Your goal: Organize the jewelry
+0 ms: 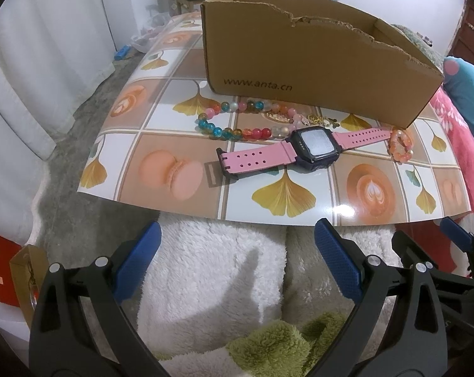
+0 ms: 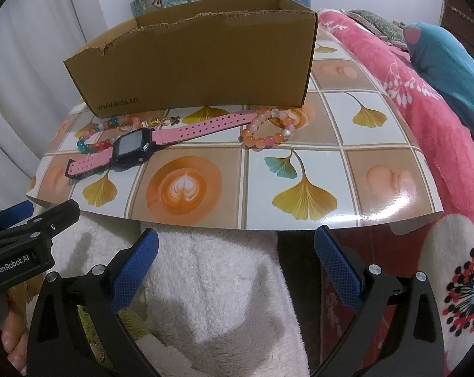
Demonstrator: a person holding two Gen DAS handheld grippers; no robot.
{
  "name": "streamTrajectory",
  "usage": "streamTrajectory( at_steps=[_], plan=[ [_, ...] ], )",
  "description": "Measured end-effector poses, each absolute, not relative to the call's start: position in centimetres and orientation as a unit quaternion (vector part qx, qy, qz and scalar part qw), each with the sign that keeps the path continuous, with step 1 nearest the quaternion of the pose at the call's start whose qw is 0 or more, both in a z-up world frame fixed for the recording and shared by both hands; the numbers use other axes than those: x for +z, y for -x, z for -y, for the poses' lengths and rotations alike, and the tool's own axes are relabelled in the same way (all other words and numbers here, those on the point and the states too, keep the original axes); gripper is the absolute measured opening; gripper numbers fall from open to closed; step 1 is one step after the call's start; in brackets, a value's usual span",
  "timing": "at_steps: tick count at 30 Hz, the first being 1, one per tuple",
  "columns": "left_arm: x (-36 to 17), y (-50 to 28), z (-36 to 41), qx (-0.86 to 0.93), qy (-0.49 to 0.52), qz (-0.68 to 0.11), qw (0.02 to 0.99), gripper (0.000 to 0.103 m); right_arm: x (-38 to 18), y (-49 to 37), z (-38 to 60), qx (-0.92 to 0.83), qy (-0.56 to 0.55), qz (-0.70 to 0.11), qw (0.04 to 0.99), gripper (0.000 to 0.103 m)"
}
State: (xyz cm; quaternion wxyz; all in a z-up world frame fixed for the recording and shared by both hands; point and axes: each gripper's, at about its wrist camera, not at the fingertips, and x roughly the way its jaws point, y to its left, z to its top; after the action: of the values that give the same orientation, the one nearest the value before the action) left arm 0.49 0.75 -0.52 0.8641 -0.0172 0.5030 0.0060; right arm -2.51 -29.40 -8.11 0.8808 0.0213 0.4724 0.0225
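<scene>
We hold our left gripper (image 1: 237,267) and right gripper (image 2: 237,267) gaping and empty at bottom of frame; mid-frame lie the pink watch (image 1: 302,150), multicoloured bead necklace (image 1: 237,119) and orange bracelet (image 2: 268,128); behind them stands the cardboard box (image 1: 315,62)

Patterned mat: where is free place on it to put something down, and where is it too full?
Free: the near strip of the patterned mat, between its front edge and the pink watch, and the right side beyond the orange bracelet. Crowded: the band before the cardboard box, where the watch, bead necklace and bracelet lie close together.
</scene>
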Motion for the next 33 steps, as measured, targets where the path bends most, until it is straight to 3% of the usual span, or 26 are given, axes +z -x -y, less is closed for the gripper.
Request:
streamTrajectory(
  at_steps=[33],
  plan=[
    [-0.82,-0.38,-1.33,0.009,0.021,-0.506,0.862,0.094,-8.18,2.38,29.42,0.019,-0.022,-0.473,0.88,0.097]
  ],
)
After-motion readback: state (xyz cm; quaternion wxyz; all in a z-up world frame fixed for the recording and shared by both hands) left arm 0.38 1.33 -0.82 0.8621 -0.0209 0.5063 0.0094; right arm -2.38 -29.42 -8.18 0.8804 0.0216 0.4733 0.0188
